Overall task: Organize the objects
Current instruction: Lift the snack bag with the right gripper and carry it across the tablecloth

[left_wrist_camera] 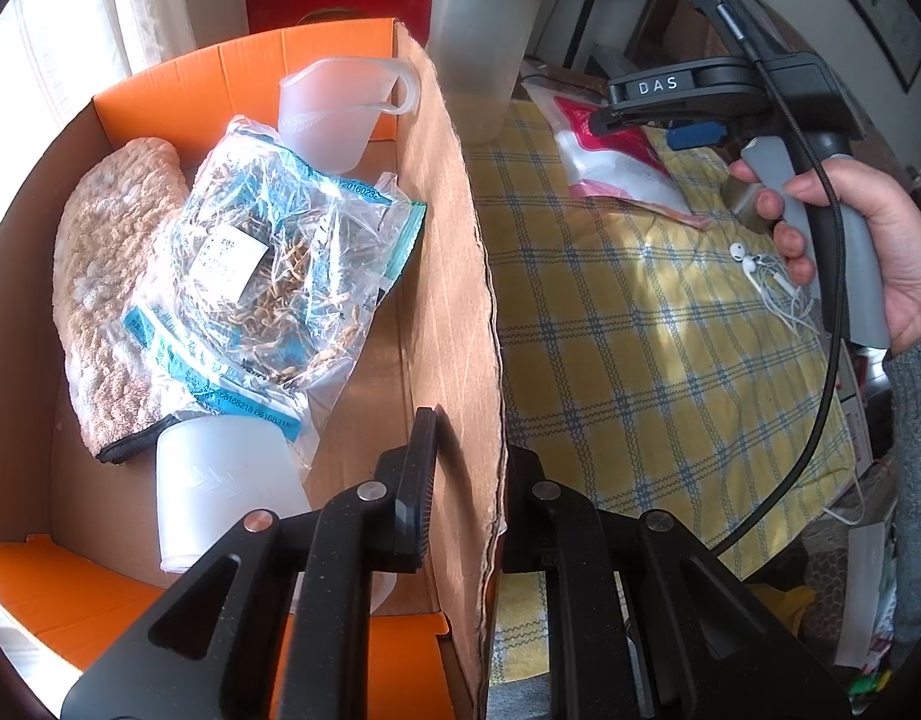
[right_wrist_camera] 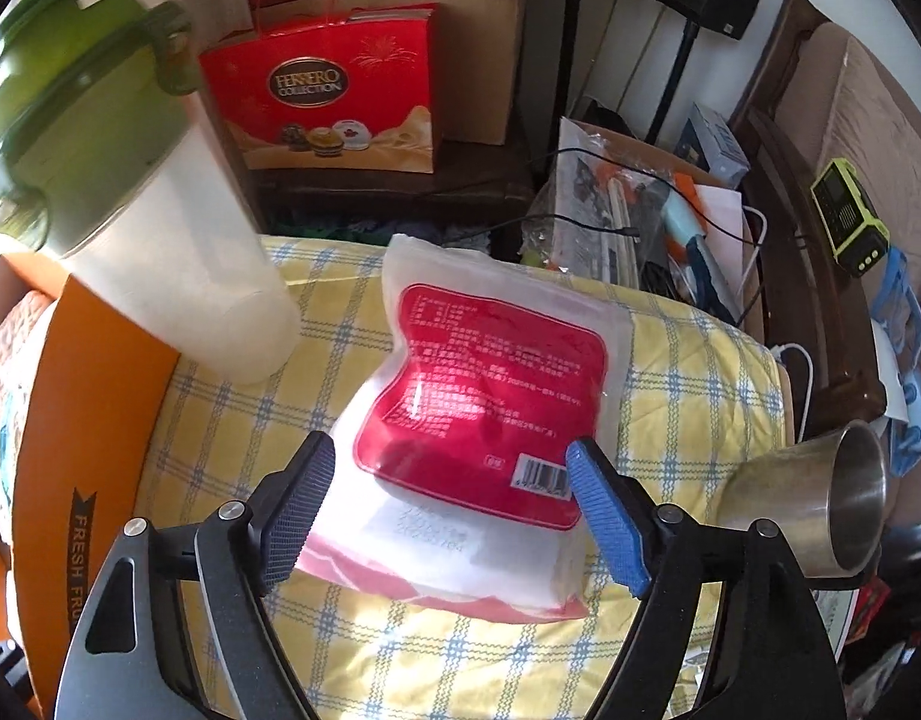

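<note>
An orange-lined cardboard box (left_wrist_camera: 448,252) holds a clear bag of dried food (left_wrist_camera: 268,276), a beige towel (left_wrist_camera: 112,288) and two translucent cups (left_wrist_camera: 334,114). My left gripper (left_wrist_camera: 466,480) straddles the box's right wall, one finger inside and one outside, shut on it. A red and white packet (right_wrist_camera: 478,420) lies on the yellow checked cloth (right_wrist_camera: 688,372); it also shows in the left wrist view (left_wrist_camera: 610,156). My right gripper (right_wrist_camera: 448,510) is open just above the packet, fingers either side of it.
A shaker bottle with a green lid (right_wrist_camera: 130,228) stands beside the box. A steel cup (right_wrist_camera: 820,504) lies at the right. White earphones (left_wrist_camera: 766,282) lie on the cloth. Bags, boxes and cables crowd the area behind.
</note>
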`<state>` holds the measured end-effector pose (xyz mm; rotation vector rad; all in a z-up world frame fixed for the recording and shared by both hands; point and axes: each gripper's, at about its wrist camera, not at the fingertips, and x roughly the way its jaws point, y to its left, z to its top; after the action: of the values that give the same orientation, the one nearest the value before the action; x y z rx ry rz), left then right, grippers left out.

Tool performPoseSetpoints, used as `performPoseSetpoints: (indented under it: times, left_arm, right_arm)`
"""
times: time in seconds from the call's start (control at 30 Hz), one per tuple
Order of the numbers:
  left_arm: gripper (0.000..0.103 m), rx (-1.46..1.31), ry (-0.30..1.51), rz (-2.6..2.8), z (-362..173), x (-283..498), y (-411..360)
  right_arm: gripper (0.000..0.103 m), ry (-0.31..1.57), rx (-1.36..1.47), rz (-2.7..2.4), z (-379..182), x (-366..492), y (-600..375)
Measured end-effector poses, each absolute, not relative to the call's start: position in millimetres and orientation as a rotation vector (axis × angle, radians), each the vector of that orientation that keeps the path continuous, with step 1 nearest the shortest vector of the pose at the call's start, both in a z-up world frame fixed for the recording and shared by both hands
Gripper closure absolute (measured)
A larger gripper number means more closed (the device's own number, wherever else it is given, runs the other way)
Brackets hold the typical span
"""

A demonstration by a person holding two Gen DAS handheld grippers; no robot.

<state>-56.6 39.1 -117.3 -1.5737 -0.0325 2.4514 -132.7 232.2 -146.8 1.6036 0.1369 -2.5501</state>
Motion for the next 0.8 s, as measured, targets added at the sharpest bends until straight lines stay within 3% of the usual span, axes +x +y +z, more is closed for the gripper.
performPoseSetpoints:
  times: [0.33,0.4,0.5,0.8]
  left_arm:
    - [0.089,-1.571,-0.035,2.448,-115.7,-56.2,38.1]
    - [0.089,-1.57,-0.037,2.446,-115.3,-56.5,37.3]
    - [0.089,-1.569,-0.04,2.443,-114.8,-56.0,36.3]
    - [0.088,-1.568,-0.043,2.443,-114.6,-55.4,34.9]
  right_arm:
    - [0.015,-0.108,1.691,-2.466,-160.2,-148.8,261.5]
    - [0.006,-0.157,1.712,-2.448,-164.4,-151.3,262.8]
    - [0.001,-0.231,1.757,-2.406,-174.3,-154.3,264.0]
    - [0.0,-0.139,1.774,-2.464,-179.6,-155.9,252.0]
